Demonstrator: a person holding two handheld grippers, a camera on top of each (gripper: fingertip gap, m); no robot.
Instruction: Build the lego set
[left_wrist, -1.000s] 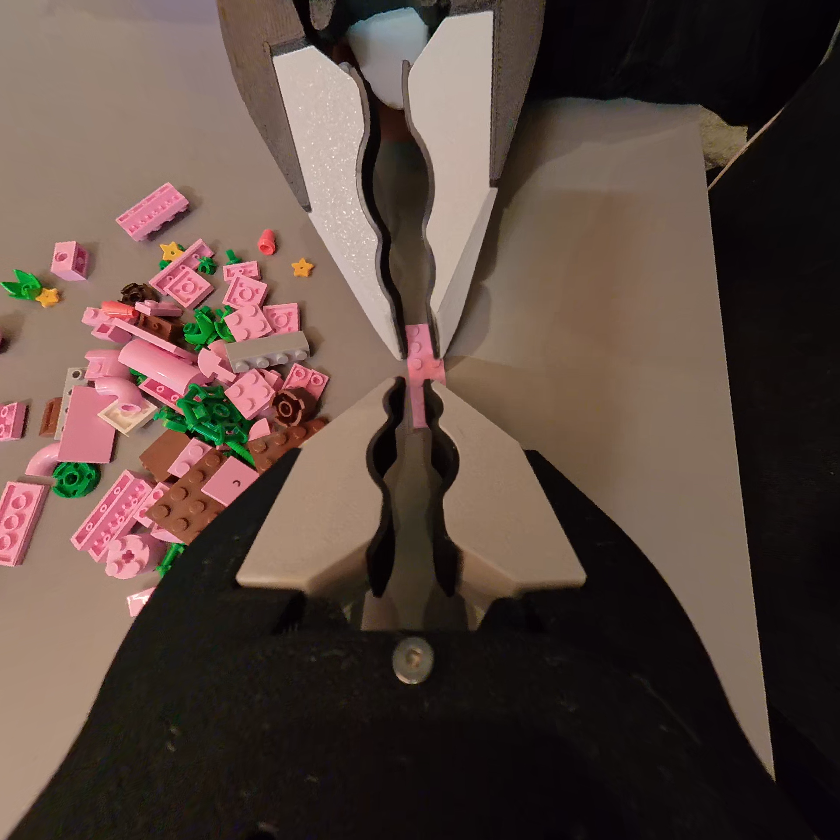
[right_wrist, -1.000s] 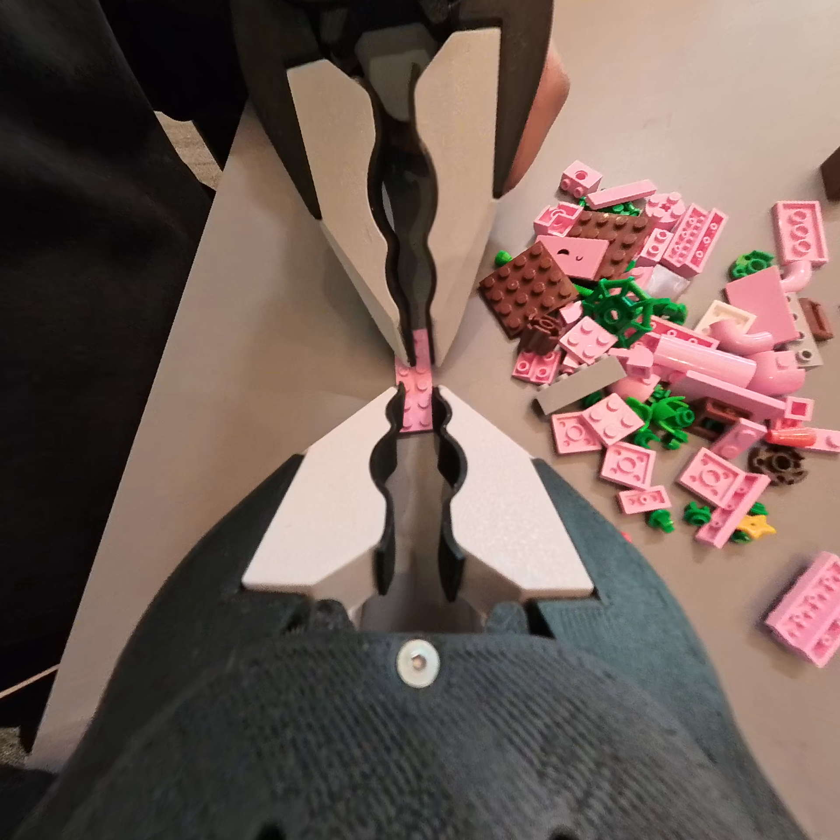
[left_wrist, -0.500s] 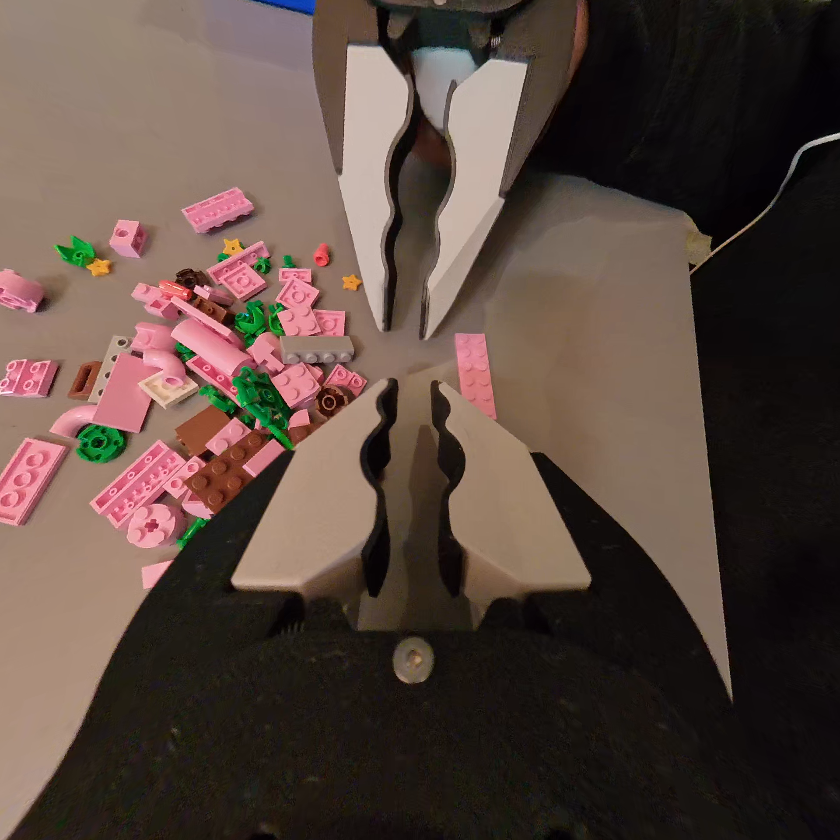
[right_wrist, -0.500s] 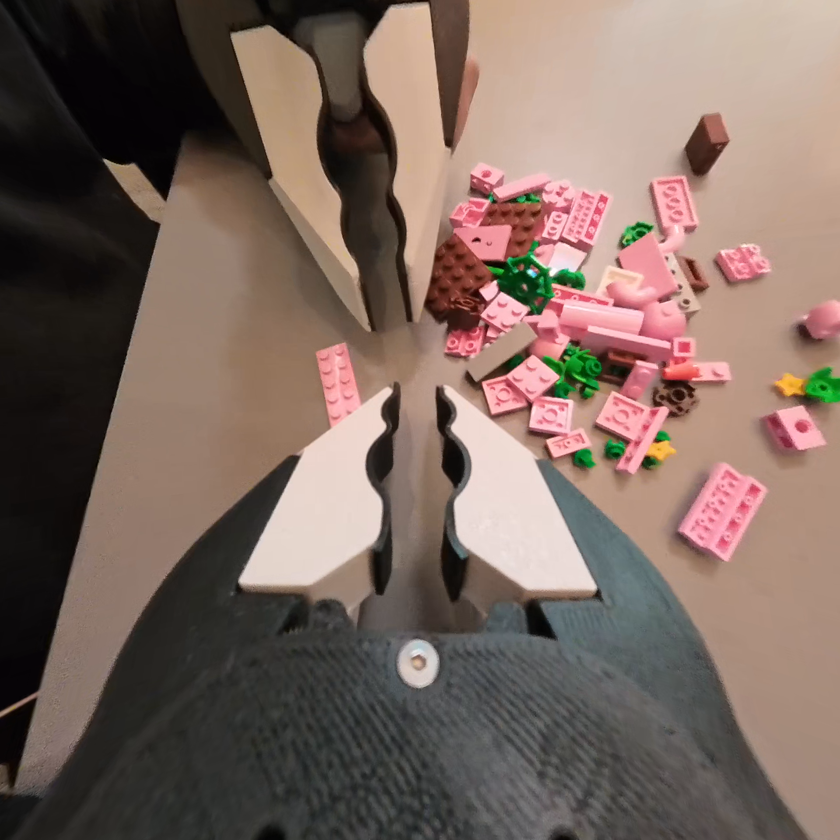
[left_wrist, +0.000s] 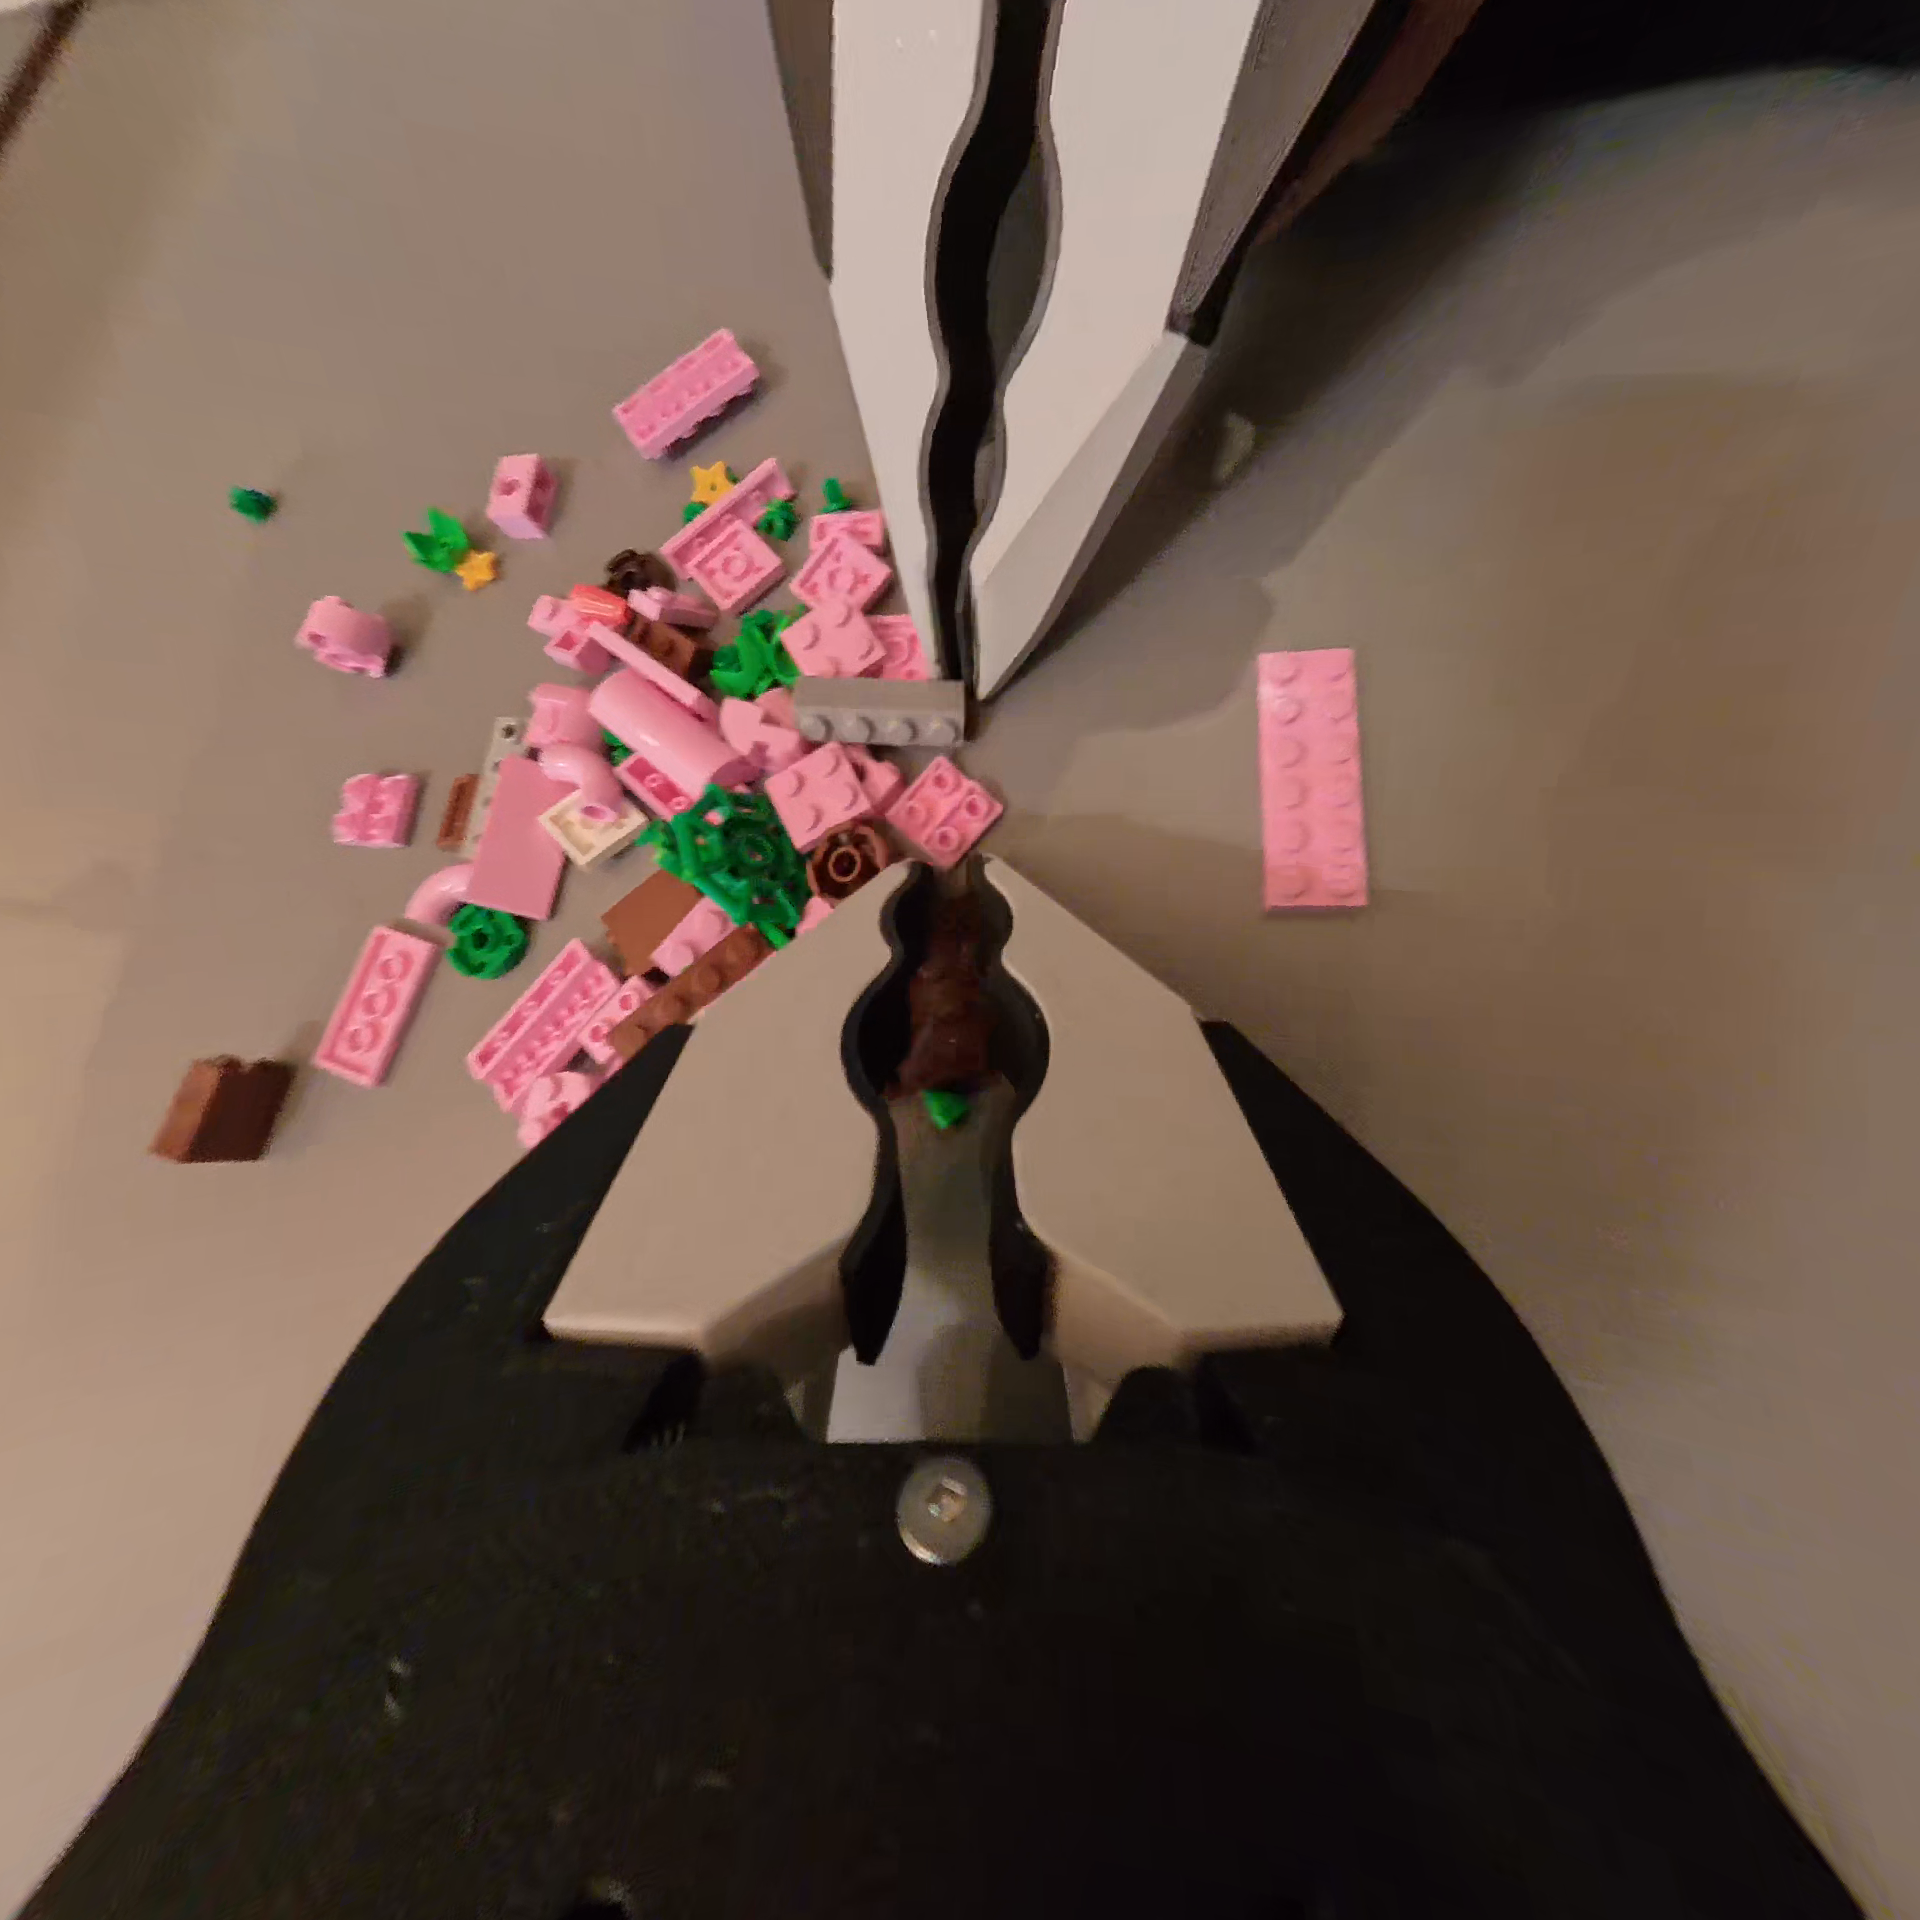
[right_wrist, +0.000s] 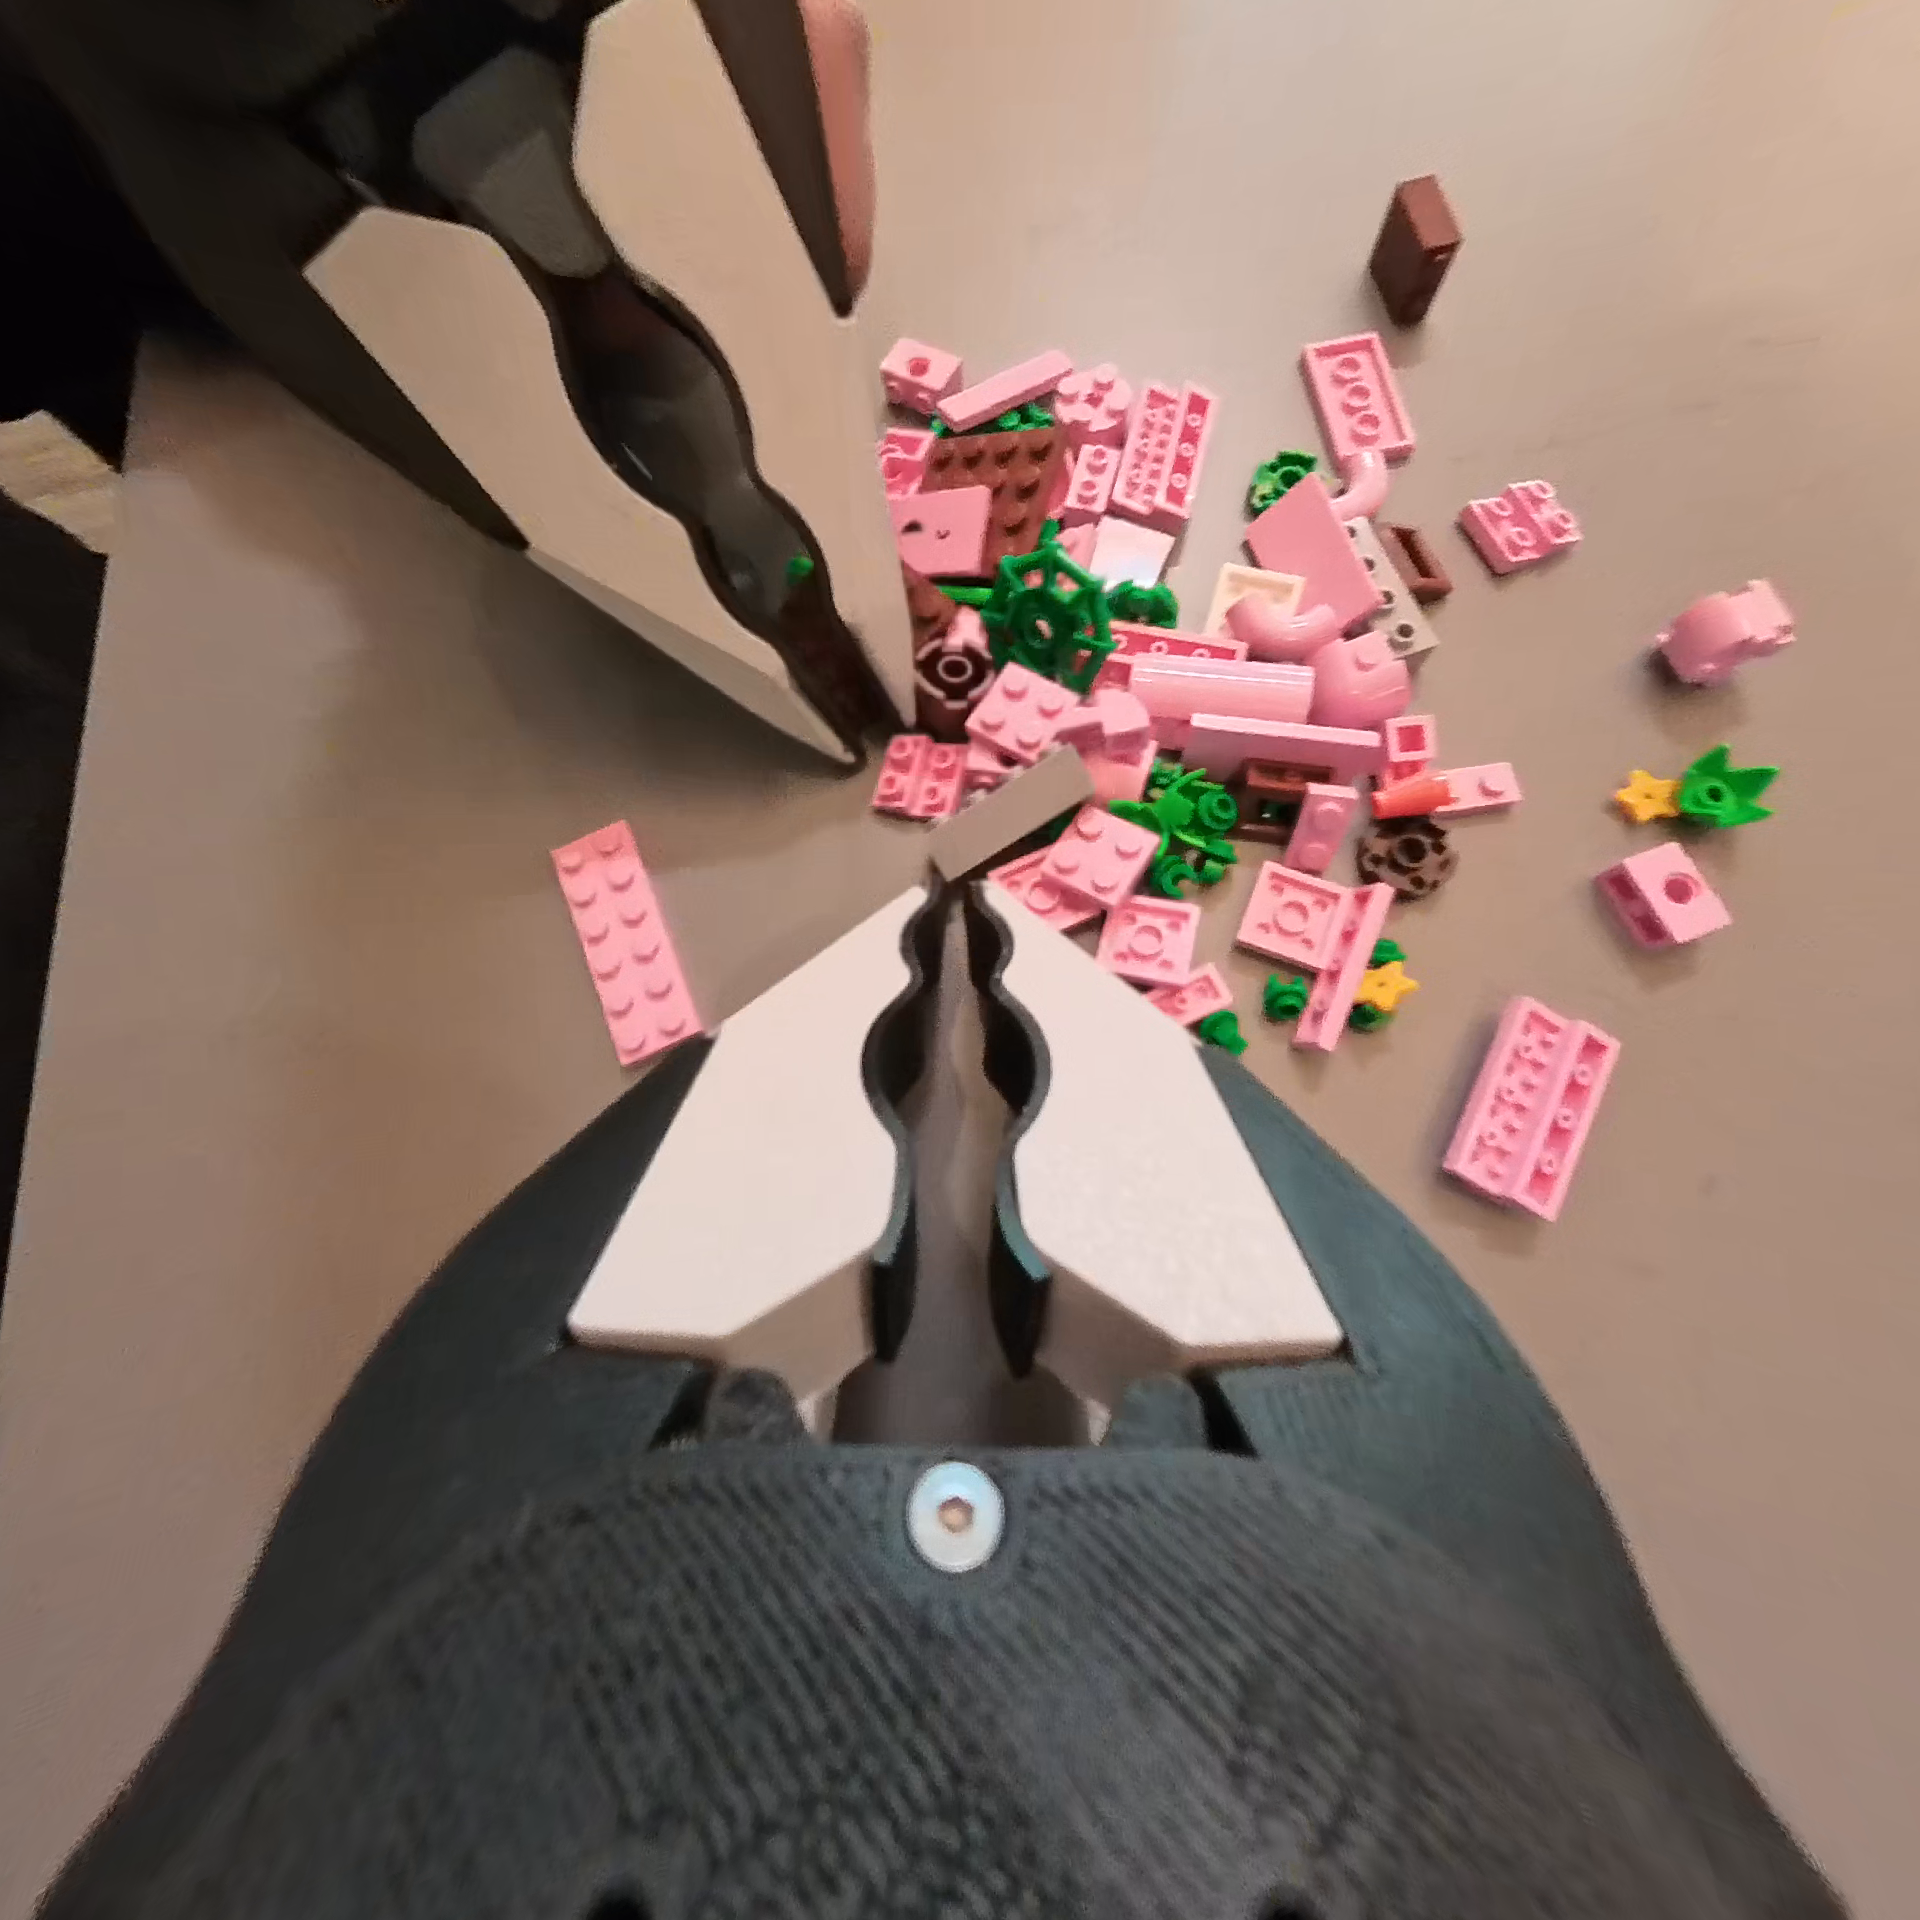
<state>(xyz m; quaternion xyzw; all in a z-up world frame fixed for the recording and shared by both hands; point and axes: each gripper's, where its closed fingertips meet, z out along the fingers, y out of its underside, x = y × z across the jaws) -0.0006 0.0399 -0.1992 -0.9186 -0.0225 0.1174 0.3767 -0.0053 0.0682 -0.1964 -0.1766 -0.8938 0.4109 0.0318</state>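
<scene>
A pile of pink, green and brown lego pieces (left_wrist: 727, 748) (right_wrist: 1143, 665) lies on the grey table. My left gripper (left_wrist: 951, 871) (right_wrist: 871, 740) is at the pile's near edge, shut on a blurred brown piece (left_wrist: 940, 997) (right_wrist: 821, 644) with a green bit beside it in the gap. My right gripper (right_wrist: 951, 885) (left_wrist: 961, 681) comes from the opposite side, tips shut on the end of a grey four-stud brick (left_wrist: 881, 717) (right_wrist: 1013, 821). A long pink plate (left_wrist: 1309, 779) (right_wrist: 623, 940) lies flat beside both grippers, free of them.
A brown brick (left_wrist: 223, 1107) (right_wrist: 1413, 249) stands apart from the pile. A pink brick (left_wrist: 686, 395) (right_wrist: 1532, 1107) lies studs-down at the pile's edge. Small loose pieces are scattered around. The table edge (right_wrist: 73, 727) runs along the left of the right wrist view. Left tips and right tips are each some 6 centimeters from the long pink plate (left_wrist: 1309, 779). Look for it in the right wrist view (right_wrist: 620, 929) too.
Both grippers let go of the long pink plate, which now lies on the table. Both moved over to the pile and closed, left on a brown piece, right on the grey brick.
</scene>
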